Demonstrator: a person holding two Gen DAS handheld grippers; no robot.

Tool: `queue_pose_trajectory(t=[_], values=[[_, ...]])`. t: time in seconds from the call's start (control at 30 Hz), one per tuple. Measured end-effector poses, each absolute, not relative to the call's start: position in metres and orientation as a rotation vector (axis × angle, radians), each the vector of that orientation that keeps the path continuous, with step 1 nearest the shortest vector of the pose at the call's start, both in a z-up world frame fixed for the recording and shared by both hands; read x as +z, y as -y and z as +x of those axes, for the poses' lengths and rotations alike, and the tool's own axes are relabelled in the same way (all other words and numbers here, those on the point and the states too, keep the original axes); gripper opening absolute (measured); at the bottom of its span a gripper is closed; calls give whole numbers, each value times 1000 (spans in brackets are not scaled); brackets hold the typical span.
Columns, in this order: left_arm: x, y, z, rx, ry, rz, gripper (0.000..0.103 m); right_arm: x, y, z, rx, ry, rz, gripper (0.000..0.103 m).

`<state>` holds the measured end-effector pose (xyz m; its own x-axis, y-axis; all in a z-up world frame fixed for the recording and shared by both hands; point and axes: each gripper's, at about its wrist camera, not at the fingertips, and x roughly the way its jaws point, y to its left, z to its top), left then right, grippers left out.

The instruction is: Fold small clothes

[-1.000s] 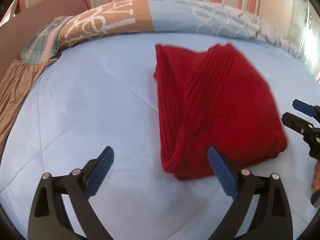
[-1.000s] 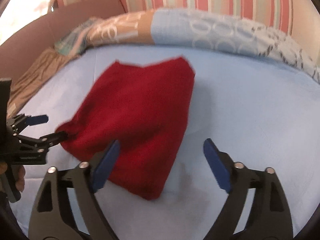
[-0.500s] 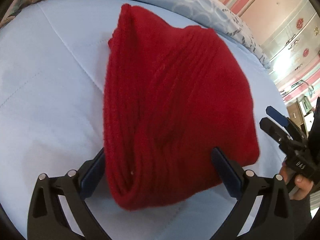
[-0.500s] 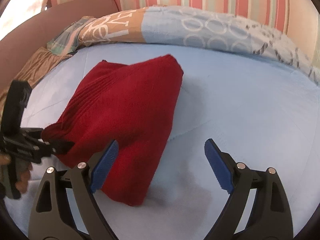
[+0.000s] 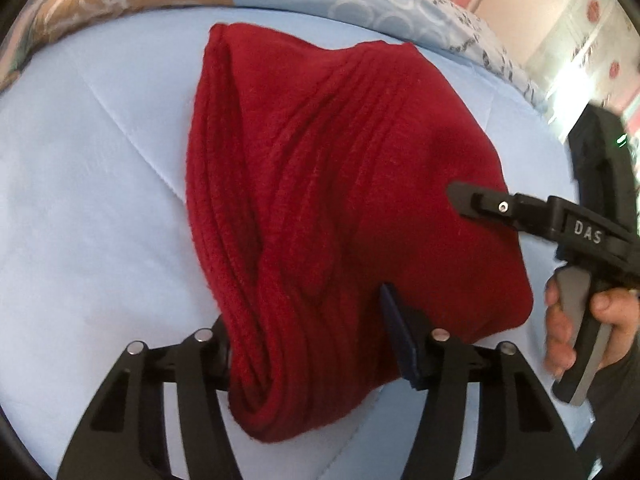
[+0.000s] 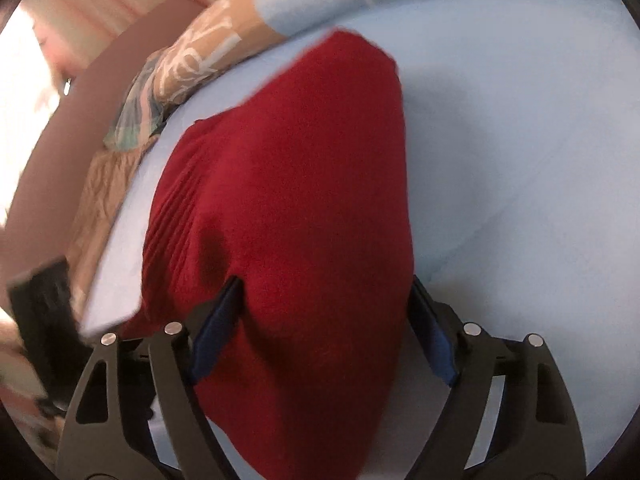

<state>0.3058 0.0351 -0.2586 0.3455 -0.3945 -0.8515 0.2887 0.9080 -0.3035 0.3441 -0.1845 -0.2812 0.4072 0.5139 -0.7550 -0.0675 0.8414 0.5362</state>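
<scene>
Two hand-held grippers are set on the near edge of the red knit garment (image 5: 340,184) lying on the blue bed (image 5: 100,200). Left hand-held gripper (image 5: 308,340) has just been closing, pinching the bunched near-left corner; right hand-held gripper (image 6: 324,336) has been narrowing, jaws wide astride the near-right corner, so the edge can probably be folded away.

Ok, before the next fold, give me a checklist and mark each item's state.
1. Left tool gripping the red knit garment: ok. Its jaws have just been closing, and the pads pinch the bunched near edge.
2. Right tool gripping: cannot tell. Its jaws have just been closing and cloth fills the gap, but the picture is blurred.
3. Garment lying flat: not ok. It is ridged and bunched near the left tool.
4. Tools on separate parts of the garment: ok.
5. Bare blue bed cover beside the garment to fold onto: ok.
</scene>
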Motion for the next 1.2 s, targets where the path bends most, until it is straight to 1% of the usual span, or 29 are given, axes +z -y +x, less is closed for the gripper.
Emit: queue_pose_trajectory(t=[0.03, 0.07, 0.13, 0.2, 0.27, 0.37, 0.5, 0.63, 0.77, 0.87, 0.97, 1.0, 1.03, 1.1, 1.13, 1.17, 1.2], values=[[-260, -37, 306, -449, -1131, -124, 60, -281, 186, 345, 380, -1096, 485, 82], [-259, -39, 307, -449, -1126, -131, 59, -279, 185, 345, 386, -1085, 479, 72], [-255, -34, 302, -436, -1105, -86, 54, -271, 175, 339, 377, -1049, 388, 62], [-247, -26, 296, -413, -1064, -22, 40, -263, 169, 333, 373, -1010, 322, 45], [-238, -24, 291, -390, -1038, -4, 34, -256, 166, 327, 367, -978, 278, 40], [-227, -17, 283, -366, -1011, 24, 31, -241, 157, 314, 352, -905, 170, 38], [-203, 1, 256, -369, -961, 31, 31, -216, 173, 287, 348, -812, 119, 37], [-176, 31, 214, -396, -928, -24, 31, -198, 220, 242, 357, -772, 88, 37], [-177, 89, 158, -473, -930, -13, 31, -194, 279, 190, 319, -780, 99, 37], [-190, 123, 130, -511, -935, -1, 31, -208, 322, 156, 272, -824, 115, 38], [-223, 152, 115, -521, -989, 75, 33, -240, 344, 146, 260, -888, 140, 40], [-235, 156, 112, -517, -995, 98, 40, -254, 350, 146, 260, -914, 158, 44], [-238, 156, 109, -519, -984, 103, 43, -259, 356, 143, 263, -913, 191, 48], [-236, 147, 104, -524, -989, 100, 61, -254, 366, 134, 264, -908, 253, 56], [-231, 139, 102, -519, -990, 96, 64, -248, 367, 129, 253, -902, 252, 60], [-224, 132, 97, -515, -987, 88, 71, -240, 367, 120, 243, -890, 242, 75], [-213, 128, 93, -513, -981, 74, 74, -227, 368, 107, 238, -857, 222, 83]])
